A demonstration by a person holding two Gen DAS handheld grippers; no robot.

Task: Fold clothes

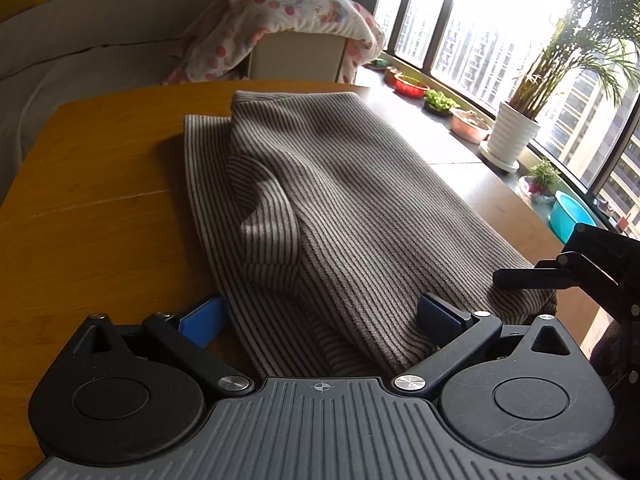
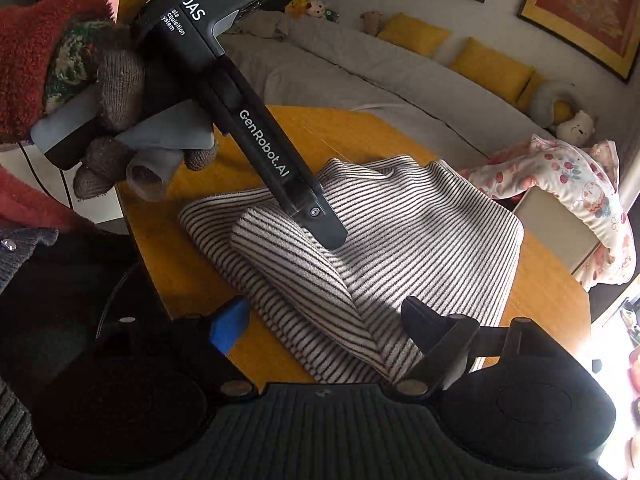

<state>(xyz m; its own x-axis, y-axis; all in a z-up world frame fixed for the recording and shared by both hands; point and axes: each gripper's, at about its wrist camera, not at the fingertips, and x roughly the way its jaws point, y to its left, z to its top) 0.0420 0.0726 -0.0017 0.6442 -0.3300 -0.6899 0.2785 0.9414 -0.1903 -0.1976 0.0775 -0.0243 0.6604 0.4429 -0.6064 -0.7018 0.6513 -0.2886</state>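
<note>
- the striped garment (image 1: 352, 208) lies on the yellow wooden table (image 1: 92, 208), near the window-side edge, already gathered into a compact, roughly rectangular bundle.
- one flap is doubled over on top and still humps up in a loose ridge (image 2: 292, 256), so the stack isn't flat yet.
- left gripper (image 1: 320, 320) is spread wide at the near hem, one blue pad off the cloth to the side, the other resting by the fabric; nothing pinched.
- right gripper (image 2: 320, 324) hangs over the near corner with its jaws apart and cloth between them, pads not pressing; not holding anything, by the look of it.
- in the right wrist view, a gloved hand (image 2: 116, 120) carries the left tool, its tip down over the raised fold.
- my read: the main folds are in, and what's left is flattening that ridge, squaring the edges, maybe one last fold in half.
</note>
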